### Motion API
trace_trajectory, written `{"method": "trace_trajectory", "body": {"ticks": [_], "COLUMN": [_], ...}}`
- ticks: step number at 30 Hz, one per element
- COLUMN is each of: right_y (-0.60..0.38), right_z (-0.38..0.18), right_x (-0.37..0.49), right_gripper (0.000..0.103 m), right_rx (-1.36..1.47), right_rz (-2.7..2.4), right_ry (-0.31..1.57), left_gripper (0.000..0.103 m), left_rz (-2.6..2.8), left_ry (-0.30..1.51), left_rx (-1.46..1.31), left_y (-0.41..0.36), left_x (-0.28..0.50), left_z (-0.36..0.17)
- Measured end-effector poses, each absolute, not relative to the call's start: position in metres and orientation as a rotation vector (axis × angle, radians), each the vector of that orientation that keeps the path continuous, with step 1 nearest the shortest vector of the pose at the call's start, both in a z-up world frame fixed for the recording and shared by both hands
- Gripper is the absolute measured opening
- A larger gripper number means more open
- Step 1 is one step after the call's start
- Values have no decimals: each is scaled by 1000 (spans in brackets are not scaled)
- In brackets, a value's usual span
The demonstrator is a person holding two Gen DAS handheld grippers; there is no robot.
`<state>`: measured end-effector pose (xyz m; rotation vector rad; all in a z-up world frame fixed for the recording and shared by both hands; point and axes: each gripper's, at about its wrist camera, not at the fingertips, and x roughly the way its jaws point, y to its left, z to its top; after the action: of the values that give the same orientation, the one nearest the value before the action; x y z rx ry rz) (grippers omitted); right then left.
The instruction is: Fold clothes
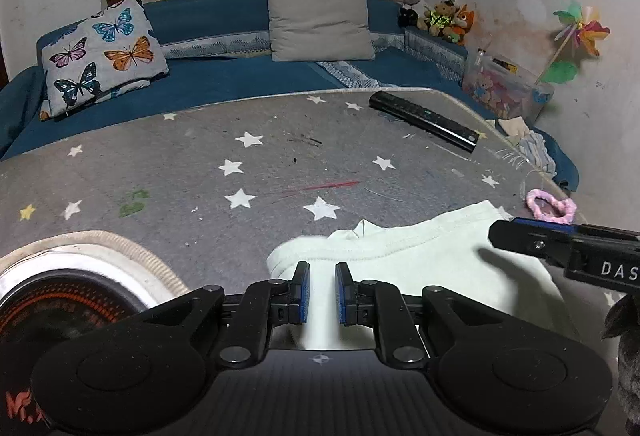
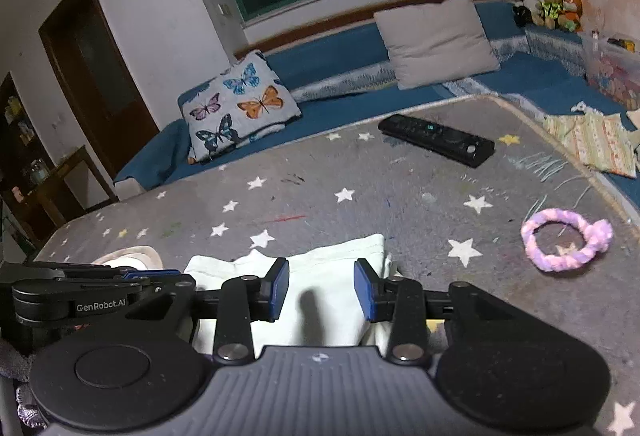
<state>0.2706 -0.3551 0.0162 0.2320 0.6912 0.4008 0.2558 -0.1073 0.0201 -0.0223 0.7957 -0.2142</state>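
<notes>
A fold of the pale green garment (image 1: 420, 256) on the star-patterned mat (image 1: 240, 156) is judged just laid (both claws released, nothing pinched), the left gripper (image 1: 322, 292) and right gripper (image 2: 322, 290) poised above it, cloth spreading toward twelve o'clock, so a fresh edge must be gripped next.

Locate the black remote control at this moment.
The black remote control lies on the far right of the star-patterned mat, beyond the pink braided ring.
</notes>
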Motion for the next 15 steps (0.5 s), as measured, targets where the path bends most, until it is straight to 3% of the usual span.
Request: {"method": "trace_trajectory", "body": {"ticks": [11, 15], "right_y": [-361, -364], "right_z": [-2, 6], "right_x": [280, 270], "right_gripper": [34, 49], "right_rx": [241, 236], "right_rz": [378, 376], "right_ry": [732, 721], "left_gripper": [18, 28], "left_rz": [-209, -207], "left_ry": [801, 795], "left_rx": [-16, -13], "left_y": [-106, -105], "left_x": [269, 259], "left_z": [9, 16]}}
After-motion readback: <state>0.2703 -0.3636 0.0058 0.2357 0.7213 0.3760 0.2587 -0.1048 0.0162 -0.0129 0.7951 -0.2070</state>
